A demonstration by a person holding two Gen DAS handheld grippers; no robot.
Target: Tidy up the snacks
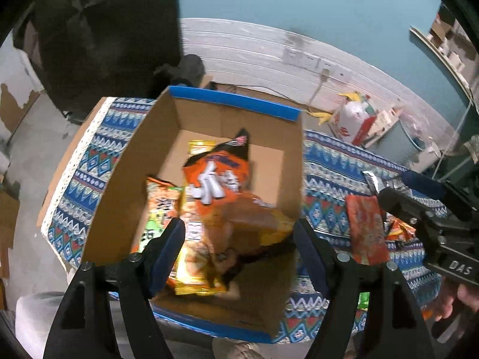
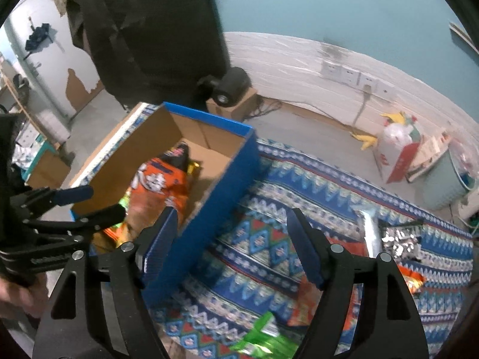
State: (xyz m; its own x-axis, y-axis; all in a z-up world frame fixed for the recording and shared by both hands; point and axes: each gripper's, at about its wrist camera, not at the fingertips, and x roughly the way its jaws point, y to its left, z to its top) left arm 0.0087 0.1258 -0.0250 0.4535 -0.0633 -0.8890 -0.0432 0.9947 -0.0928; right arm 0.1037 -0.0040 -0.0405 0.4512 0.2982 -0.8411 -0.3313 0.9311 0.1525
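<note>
Left wrist view has the left gripper (image 1: 239, 254) spread wide over the orange snack bag (image 1: 215, 185) lying in the cardboard box (image 1: 143, 155), while the right gripper (image 2: 230, 248), gaping empty (nothing between its fingers), should swing squarely over the green packet (image 2: 263, 338) on the patterned cloth (image 2: 269, 185) before closing.

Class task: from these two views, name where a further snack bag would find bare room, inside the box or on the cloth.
Bare floor lies at the far end of the cardboard box, beyond the orange bag. The patterned cloth is bare just right of the box's blue wall. Crowded: the box's near half, and the cloth by the silver packet and green packet.
</note>
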